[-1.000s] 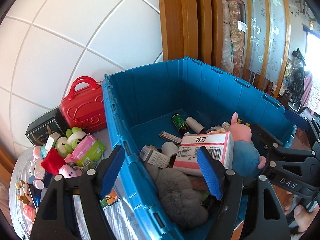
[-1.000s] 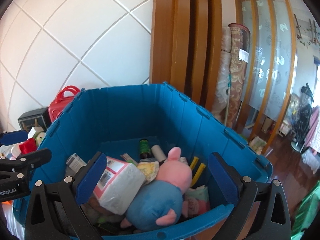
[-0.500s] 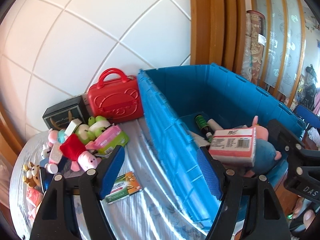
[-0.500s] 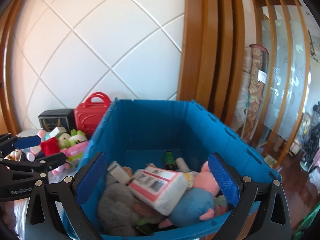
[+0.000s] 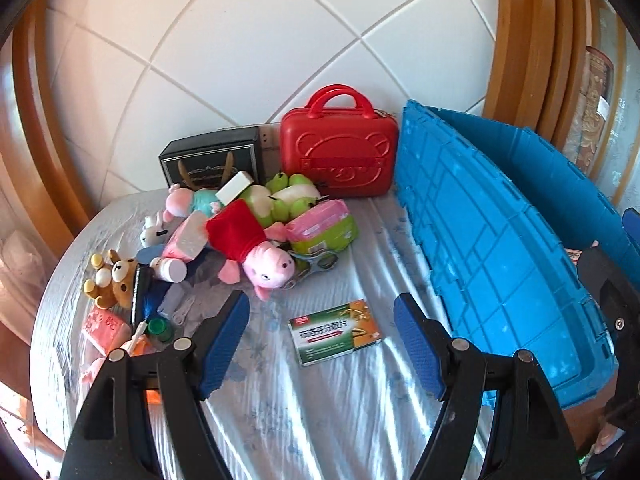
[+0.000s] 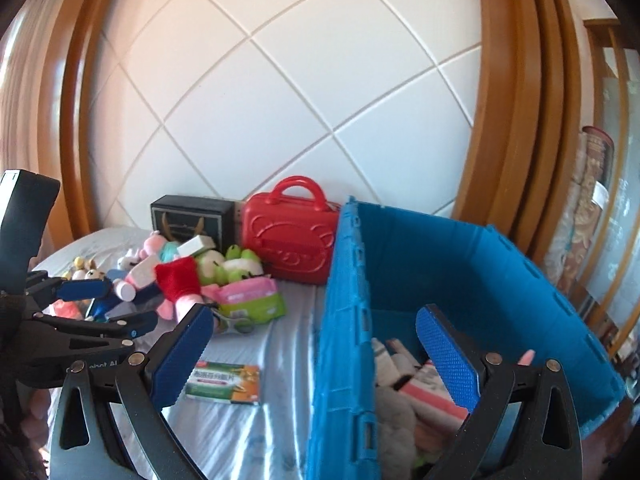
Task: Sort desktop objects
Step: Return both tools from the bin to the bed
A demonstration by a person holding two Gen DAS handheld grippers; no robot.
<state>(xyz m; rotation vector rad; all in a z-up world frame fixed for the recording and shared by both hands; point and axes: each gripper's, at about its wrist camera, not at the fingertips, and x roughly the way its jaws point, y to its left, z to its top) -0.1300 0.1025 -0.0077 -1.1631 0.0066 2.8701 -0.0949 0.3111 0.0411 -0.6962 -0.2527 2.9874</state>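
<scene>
**Both grippers swing from the crate to the tabletop**

Now the left gripper point(image 5: 322, 342) looks down at the cloth-covered table point(image 5: 280, 408); a second ago it looked into the blue crate point(image 5: 492, 240), which has slid to the right edge of its view. Its jaws stand apart with nothing between them. The green-and-orange medicine box point(image 5: 336, 332) lies flat on the cloth just ahead of the fingertips, apart from both. Behind it sits the toy pile, with the pink pig plush point(image 5: 256, 252) nearest and the red case point(image 5: 340, 152) at the wall. The right gripper point(image 6: 312, 352), earlier centred over the crate, now straddles the crate's near wall, jaws apart and empty.
</scene>
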